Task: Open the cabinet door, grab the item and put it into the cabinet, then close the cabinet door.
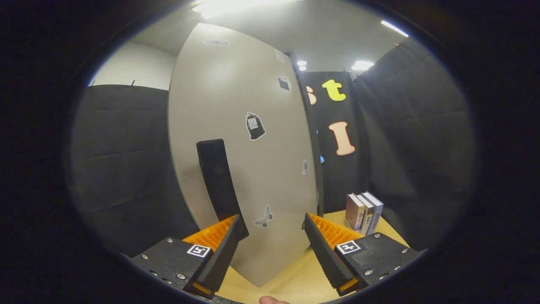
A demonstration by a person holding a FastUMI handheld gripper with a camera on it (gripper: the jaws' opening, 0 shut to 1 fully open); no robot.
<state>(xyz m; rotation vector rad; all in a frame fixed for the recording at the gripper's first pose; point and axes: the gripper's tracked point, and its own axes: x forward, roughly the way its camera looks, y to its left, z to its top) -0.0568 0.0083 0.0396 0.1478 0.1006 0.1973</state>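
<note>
Wooden tabletop carries the cabinet door just ahead of the spread, empty tool; books stand beyond.

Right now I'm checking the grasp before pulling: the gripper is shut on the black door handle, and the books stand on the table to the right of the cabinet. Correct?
Not quite. In the gripper view the gripper is open, its fingers apart; the handle sits by one finger, ungrasped. The books do stand on the table, right of the cabinet.

Ceiling lights glow above the black cloth wall; a pale wall rises behind the cloth
</note>
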